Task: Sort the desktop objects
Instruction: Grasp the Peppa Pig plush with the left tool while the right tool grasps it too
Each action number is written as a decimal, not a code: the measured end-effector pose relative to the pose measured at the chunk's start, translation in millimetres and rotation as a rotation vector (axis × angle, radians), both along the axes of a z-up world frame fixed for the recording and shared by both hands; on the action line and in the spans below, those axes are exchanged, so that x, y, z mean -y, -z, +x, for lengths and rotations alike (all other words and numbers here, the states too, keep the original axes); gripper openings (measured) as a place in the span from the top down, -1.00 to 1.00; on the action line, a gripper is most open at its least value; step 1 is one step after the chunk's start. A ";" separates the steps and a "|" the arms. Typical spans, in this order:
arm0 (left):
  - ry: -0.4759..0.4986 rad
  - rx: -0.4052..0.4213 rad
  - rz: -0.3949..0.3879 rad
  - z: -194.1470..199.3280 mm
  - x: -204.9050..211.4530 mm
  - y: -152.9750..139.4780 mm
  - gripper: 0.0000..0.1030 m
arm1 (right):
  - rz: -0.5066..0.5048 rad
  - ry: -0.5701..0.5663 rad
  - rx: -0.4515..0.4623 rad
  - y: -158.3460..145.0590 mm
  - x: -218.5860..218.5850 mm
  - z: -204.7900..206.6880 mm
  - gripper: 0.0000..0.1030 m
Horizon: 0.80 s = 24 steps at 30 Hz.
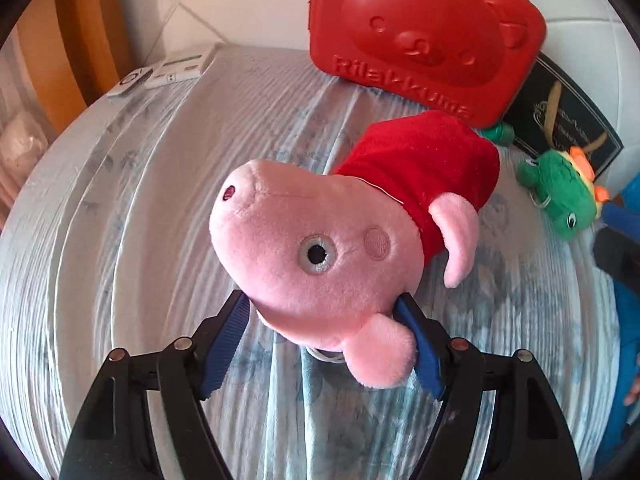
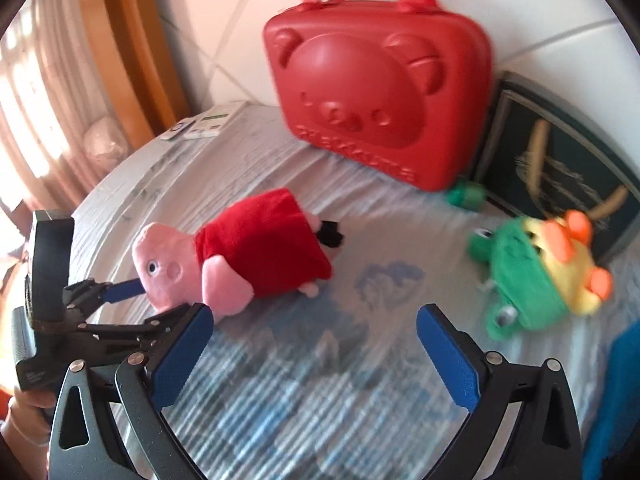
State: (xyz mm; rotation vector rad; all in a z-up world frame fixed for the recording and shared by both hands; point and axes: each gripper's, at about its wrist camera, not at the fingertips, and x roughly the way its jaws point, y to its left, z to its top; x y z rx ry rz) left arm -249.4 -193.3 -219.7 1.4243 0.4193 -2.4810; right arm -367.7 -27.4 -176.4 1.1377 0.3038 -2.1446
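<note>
A pink pig plush (image 1: 304, 248) in a red dress lies on its side on the pale blue striped cloth (image 1: 120, 240). My left gripper (image 1: 322, 300) has its blue pads pressed on both sides of the pig's head. From the right wrist view, the pig plush (image 2: 248, 252) lies at the left with the left gripper (image 2: 156, 300) at its head. My right gripper (image 2: 316, 316) stands open over bare cloth, nothing between its fingers. A green frog plush (image 2: 532, 280) with yellow and orange parts lies just beyond its right finger.
A red bear-faced carry case (image 2: 376, 92) stands at the back against the wall. A dark framed picture (image 2: 560, 168) leans beside it, with a small green object (image 2: 466, 196) at its foot. Two remote controls (image 2: 208, 120) lie at the far left corner. Something blue (image 2: 616, 392) fills the right edge.
</note>
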 end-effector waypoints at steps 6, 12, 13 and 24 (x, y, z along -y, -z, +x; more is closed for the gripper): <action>-0.026 0.012 0.002 -1.0 7.4 3.6 -0.77 | -0.014 -0.150 0.075 33.8 44.9 -38.4 -1.00; -0.036 0.021 -0.008 -13.1 -1.2 12.3 -0.78 | -0.038 -0.227 0.222 66.6 68.3 -60.4 -1.00; -0.030 0.025 0.017 -19.2 -0.1 16.6 -0.78 | -0.047 -0.230 0.236 70.0 69.6 -62.6 -1.00; 0.040 -0.058 -0.069 -19.2 -5.8 -8.9 -0.38 | -0.077 -0.205 0.155 49.7 68.2 -48.8 -0.18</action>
